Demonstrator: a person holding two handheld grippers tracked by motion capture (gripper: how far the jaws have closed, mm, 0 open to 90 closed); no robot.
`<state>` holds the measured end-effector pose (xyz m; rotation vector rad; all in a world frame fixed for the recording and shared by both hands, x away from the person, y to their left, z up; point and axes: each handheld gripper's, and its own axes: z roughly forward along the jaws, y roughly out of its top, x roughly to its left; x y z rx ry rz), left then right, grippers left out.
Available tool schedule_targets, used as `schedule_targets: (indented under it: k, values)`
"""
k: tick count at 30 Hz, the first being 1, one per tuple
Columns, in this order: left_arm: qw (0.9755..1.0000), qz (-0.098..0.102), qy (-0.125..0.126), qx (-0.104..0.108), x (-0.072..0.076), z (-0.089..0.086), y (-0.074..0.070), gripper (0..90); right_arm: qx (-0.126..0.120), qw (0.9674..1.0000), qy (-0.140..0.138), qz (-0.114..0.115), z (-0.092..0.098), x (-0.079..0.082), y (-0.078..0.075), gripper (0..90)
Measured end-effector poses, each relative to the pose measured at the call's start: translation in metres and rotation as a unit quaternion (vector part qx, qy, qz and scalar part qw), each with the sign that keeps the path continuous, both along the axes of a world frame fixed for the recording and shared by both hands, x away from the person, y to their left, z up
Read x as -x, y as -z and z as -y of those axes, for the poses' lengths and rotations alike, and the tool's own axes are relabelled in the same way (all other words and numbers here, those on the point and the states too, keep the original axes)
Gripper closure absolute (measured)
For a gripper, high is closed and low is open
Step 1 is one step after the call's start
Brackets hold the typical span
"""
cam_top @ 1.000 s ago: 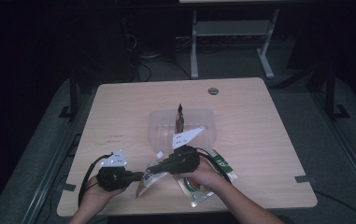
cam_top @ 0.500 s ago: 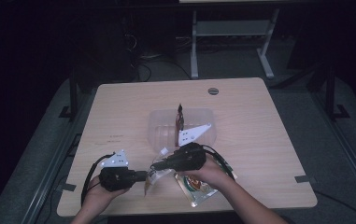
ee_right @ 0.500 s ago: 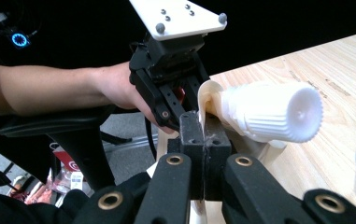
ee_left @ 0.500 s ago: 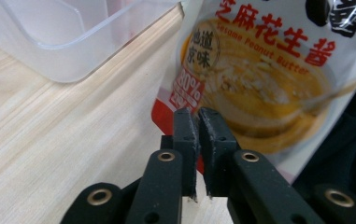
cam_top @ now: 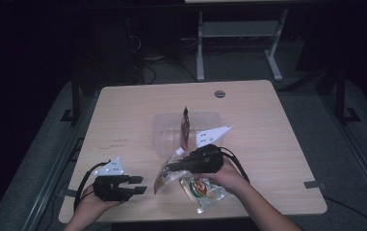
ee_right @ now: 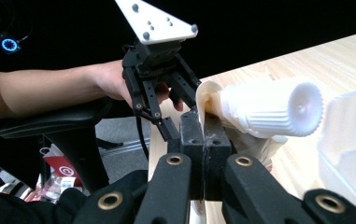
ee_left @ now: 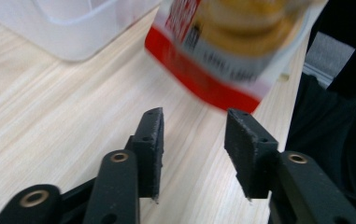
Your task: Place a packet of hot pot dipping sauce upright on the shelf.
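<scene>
One pouch [cam_top: 165, 175] with a white cap [ee_right: 278, 108] hangs just above the table [cam_top: 277, 139], near the clear tub [cam_top: 166, 126]. We see the right gripper [cam_top: 175, 166] pinching its top edge tight. Our left gripper [cam_top: 141, 185] has just been opening, with nothing between its jaws. Another packet [cam_top: 203, 191] lies beside.

The pouch [ee_left: 222, 51] at the top of the left gripper view is red and white with yellow-brown rounds printed on it, and its screw cap [ee_right: 271, 107] is ribbed white. Both grippers [cam_top: 137, 185] [ee_right: 205, 135] are black with brass-coloured rivets and carry pale grey plates. The table [cam_top: 123, 120] is light wood grain. The tub [cam_top: 164, 130] is clear and milky.
</scene>
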<state>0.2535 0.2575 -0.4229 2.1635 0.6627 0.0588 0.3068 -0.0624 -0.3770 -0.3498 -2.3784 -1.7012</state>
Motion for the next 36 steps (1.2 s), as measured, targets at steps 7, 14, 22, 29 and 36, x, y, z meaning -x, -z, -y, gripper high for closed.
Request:
schedule_targets:
  k: [7, 14, 22, 29, 36]
  values:
    - [0.9996, -0.012, 0.004, -0.027, -0.006, -0.002, 0.002, 45.1, 0.000, 0.9999, 0.015, 0.005, 0.017, 0.002, -0.006, 89.7]
    - [0.9985, -0.011, 0.002, -0.053, -0.018, -0.002, 0.006, 30.3, 0.010, 0.9995, 0.030, 0.005, 0.029, 0.008, -0.007, 89.7]
    - [0.9977, -0.015, 0.000, -0.066, -0.030, -0.004, 0.008, 18.0, 0.017, 0.9989, 0.042, 0.005, 0.044, 0.012, -0.009, 89.7]
    - [0.9970, -0.011, 0.007, -0.077, -0.034, -0.003, 0.007, 17.5, 0.022, 0.9982, 0.055, 0.002, 0.058, 0.014, -0.015, 89.7]
    - [0.9962, -0.010, 0.009, -0.086, -0.034, -0.002, 0.007, 17.5, 0.022, 0.9970, 0.074, 0.007, 0.072, 0.008, -0.024, 89.7]
